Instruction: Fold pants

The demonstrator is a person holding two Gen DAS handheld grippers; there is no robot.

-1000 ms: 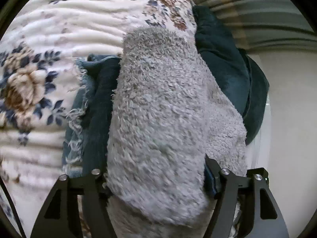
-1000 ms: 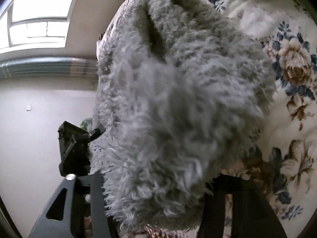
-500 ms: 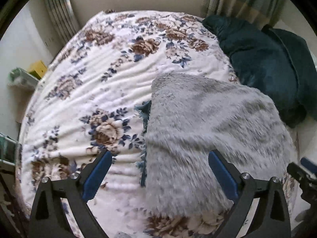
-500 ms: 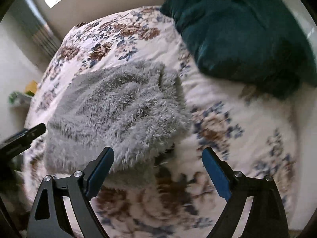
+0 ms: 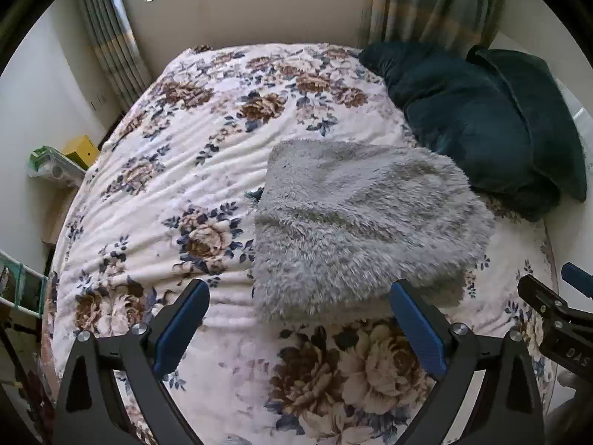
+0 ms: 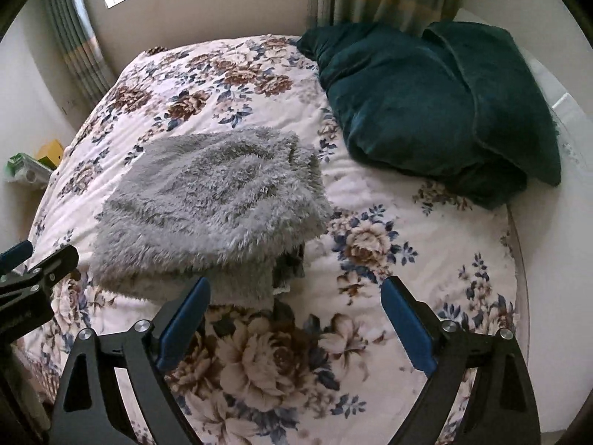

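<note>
The grey fluffy pants (image 5: 355,222) lie folded in a thick bundle on the floral bedspread (image 5: 178,155), seen too in the right wrist view (image 6: 207,200). A scrap of blue fabric (image 5: 255,195) peeks out at their left edge. My left gripper (image 5: 298,289) hovers above the bundle's near edge, open, its blue pads (image 5: 181,324) clear of the fabric. My right gripper (image 6: 295,283) hangs open over the bundle's near right corner, nothing between its fingers. Each gripper shows at the other view's edge: the right gripper (image 5: 556,315), the left gripper (image 6: 33,278).
A dark teal blanket and pillow (image 6: 437,104) are heaped at the back right of the bed. Curtains (image 5: 426,3) and a window stand behind. A low shelf with a yellow box (image 5: 79,150) sits beside the bed's left side. The white bed edge (image 6: 548,259) runs down the right.
Both grippers have let go of the grey pants, opened wide, and lifted up and back. The pants now rest folded on the bed, and the whole bed has come into view.
</note>
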